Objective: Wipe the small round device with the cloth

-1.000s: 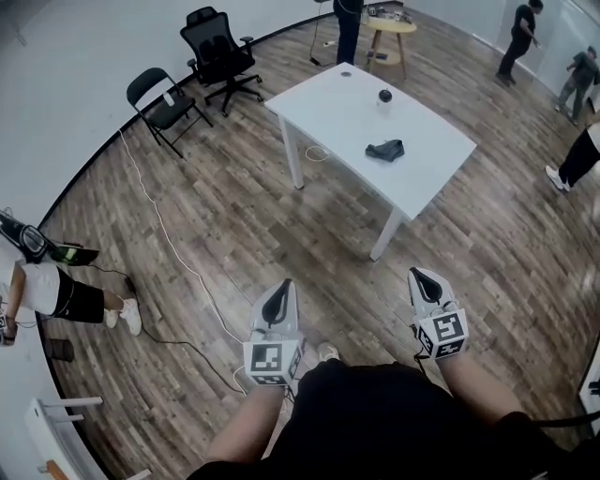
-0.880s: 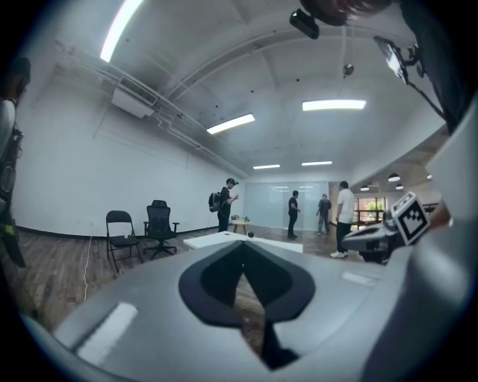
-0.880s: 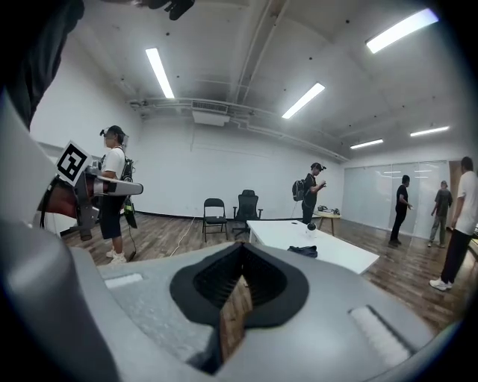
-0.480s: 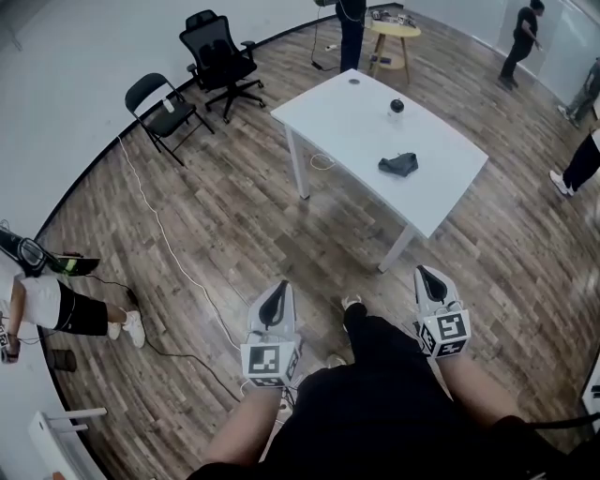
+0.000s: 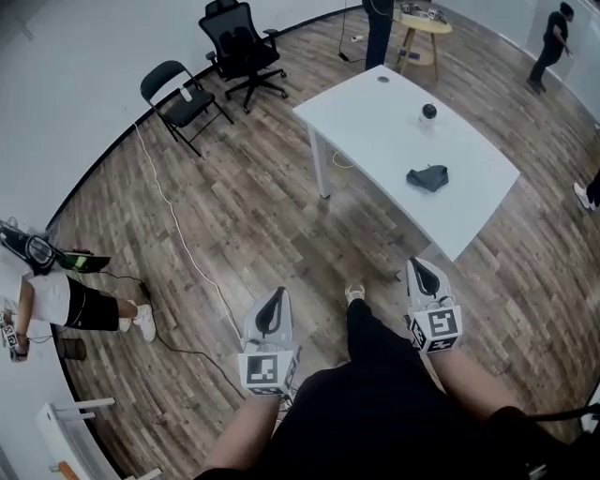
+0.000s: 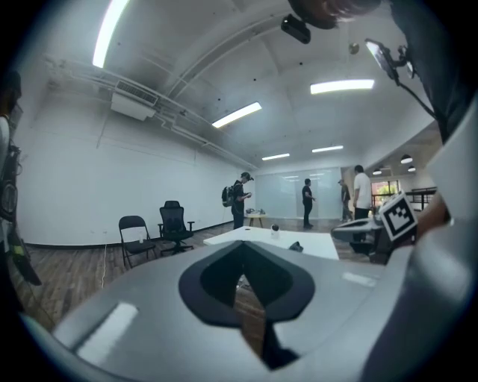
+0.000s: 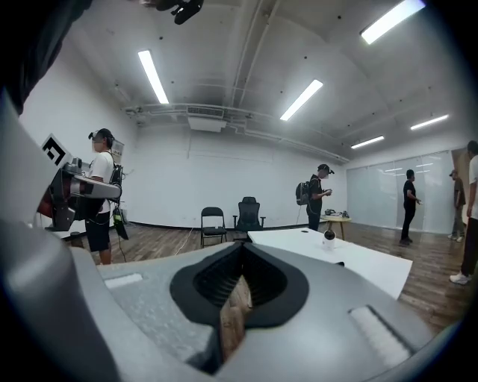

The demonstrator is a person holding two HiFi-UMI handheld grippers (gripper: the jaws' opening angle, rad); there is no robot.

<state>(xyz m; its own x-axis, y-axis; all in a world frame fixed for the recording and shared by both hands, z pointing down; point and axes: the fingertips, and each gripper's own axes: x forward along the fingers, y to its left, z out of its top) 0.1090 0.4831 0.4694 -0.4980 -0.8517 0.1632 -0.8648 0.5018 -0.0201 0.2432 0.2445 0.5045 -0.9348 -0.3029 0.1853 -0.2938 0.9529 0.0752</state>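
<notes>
The small round black device (image 5: 428, 112) stands on the far part of the white table (image 5: 375, 127). The dark crumpled cloth (image 5: 427, 177) lies on the table nearer its front edge. Both grippers are held level over the wooden floor, short of the table. My left gripper (image 5: 275, 298) is shut and holds nothing. My right gripper (image 5: 422, 269), close to the table's near corner, is also shut and holds nothing. The left gripper view shows the device (image 6: 275, 232) and cloth (image 6: 296, 246) far ahead. In the right gripper view the device (image 7: 328, 236) stands on the table (image 7: 358, 262).
A folding chair (image 5: 178, 98) and a black office chair (image 5: 242, 47) stand by the curved wall at the left. A white cable (image 5: 178, 244) runs across the floor. A small round wooden table (image 5: 422, 28) and standing people (image 5: 553, 37) are beyond the white table. A person (image 5: 56, 300) stands at far left.
The person has walked toward the table, and both grippers have come along. The right gripper is now close to its near corner. Both stay shut.
</notes>
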